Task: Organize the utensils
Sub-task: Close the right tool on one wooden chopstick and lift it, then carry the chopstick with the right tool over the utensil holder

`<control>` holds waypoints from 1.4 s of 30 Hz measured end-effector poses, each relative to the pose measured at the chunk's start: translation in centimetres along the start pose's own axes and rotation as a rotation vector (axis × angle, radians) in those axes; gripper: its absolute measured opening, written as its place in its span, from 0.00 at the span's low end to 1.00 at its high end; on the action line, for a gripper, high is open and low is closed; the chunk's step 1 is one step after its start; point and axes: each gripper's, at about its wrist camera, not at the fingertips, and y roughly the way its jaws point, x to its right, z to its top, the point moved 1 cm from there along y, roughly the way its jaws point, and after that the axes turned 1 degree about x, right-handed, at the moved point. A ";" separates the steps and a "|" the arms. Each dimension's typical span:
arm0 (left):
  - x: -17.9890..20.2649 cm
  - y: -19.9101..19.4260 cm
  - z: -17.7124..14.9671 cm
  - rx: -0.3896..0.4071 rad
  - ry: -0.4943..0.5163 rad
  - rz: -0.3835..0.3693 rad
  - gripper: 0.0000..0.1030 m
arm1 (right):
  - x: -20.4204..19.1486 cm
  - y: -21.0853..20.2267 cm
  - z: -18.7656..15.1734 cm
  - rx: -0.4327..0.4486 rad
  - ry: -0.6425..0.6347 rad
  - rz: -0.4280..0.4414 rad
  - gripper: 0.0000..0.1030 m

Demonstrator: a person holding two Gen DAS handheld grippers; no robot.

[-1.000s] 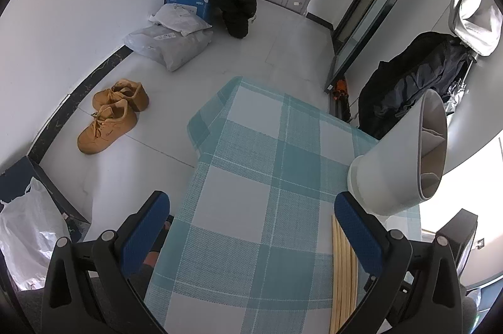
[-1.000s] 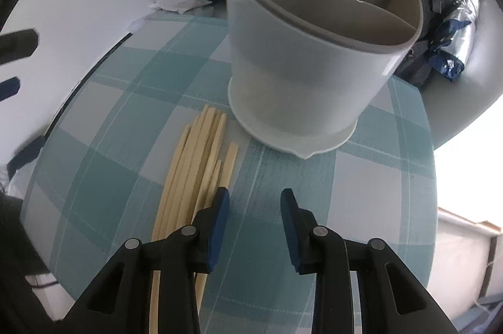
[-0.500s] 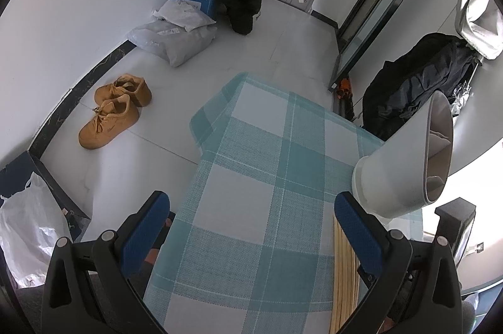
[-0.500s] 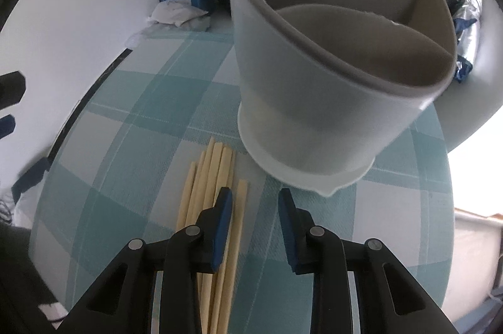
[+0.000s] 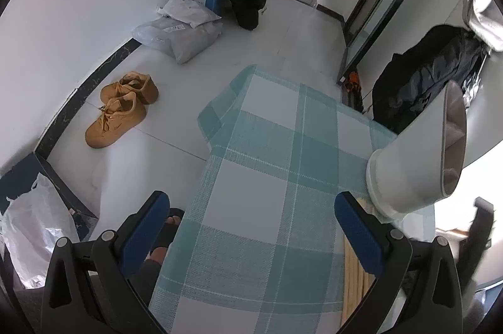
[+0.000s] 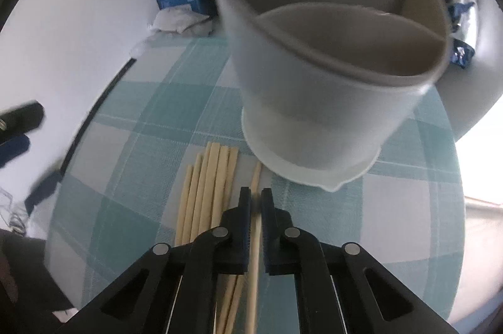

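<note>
Since a second ago the right hand-held gripper (image 6: 256, 202) has just closed its jaws on one chopstick (image 6: 255, 180), which runs between its pads toward the white utensil holder (image 6: 314, 114). Other chopsticks (image 6: 207, 186) lie just left on the table (image 6: 141, 101). The left hand-held gripper (image 5: 251, 224) hangs open, empty.
</note>
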 end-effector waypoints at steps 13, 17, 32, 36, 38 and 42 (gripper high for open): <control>4.5 2.1 -3.5 -0.144 0.198 -0.005 0.99 | 5.6 -7.0 -0.7 0.186 0.194 0.174 0.04; 5.9 2.2 -4.7 -0.170 0.273 0.004 0.99 | 7.2 -8.1 -0.3 0.250 0.265 0.214 0.04; 6.8 4.5 -5.5 -0.224 0.309 0.090 0.99 | 12.3 -11.0 -0.6 0.368 0.390 0.260 0.04; 7.3 5.2 -5.3 -0.233 0.337 0.133 0.99 | 12.7 -11.3 -0.9 0.379 0.399 0.265 0.04; 7.7 5.5 -5.0 -0.249 0.335 0.130 0.99 | 12.9 -11.5 -1.0 0.386 0.401 0.264 0.04; 7.3 6.1 -4.0 -0.258 0.320 0.145 0.99 | 12.8 -12.1 -0.9 0.411 0.380 0.254 0.04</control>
